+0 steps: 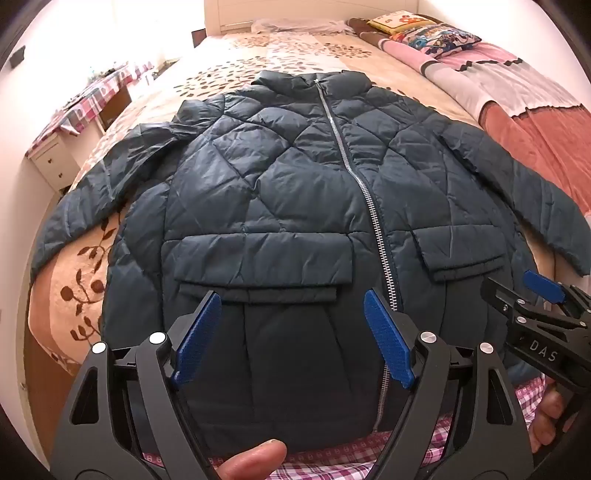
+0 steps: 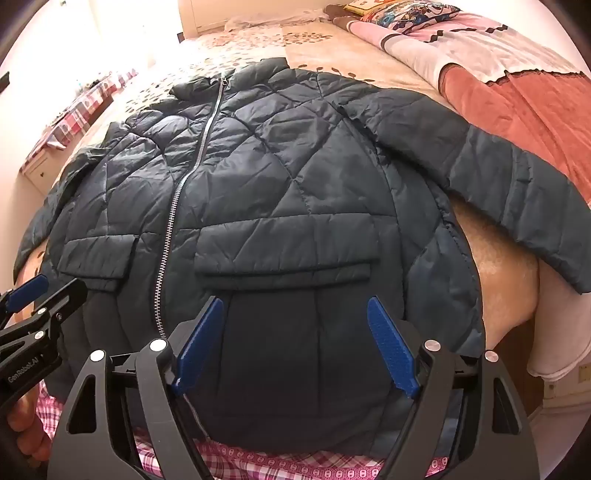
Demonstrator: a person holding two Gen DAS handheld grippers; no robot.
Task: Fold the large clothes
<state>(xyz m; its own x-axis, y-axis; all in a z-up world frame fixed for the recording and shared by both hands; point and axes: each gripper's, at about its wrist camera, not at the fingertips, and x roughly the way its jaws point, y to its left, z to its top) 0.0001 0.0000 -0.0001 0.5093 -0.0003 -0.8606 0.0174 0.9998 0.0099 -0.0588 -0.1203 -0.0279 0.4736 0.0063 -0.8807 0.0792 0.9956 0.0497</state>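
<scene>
A dark teal quilted jacket [image 1: 280, 192] lies flat and face up on the bed, zipped, both sleeves spread outward, collar at the far end. My left gripper [image 1: 291, 332] hovers open above the hem, over the left pocket, nothing between its blue pads. In the right wrist view the same jacket [image 2: 280, 192] fills the frame; my right gripper [image 2: 295, 339] hangs open above the hem below the right pocket flap, holding nothing. Each gripper shows at the other view's edge: the right gripper [image 1: 535, 295] and the left gripper [image 2: 29, 295].
A beige bedspread with a leaf pattern [image 1: 92, 266] covers the bed. Folded pink and red blankets [image 1: 517, 122] and printed pillows [image 1: 432, 33] lie along the right side. A checked cloth-covered desk [image 1: 88, 103] stands to the left. Pink checked fabric [image 2: 295, 465] lies under the hem.
</scene>
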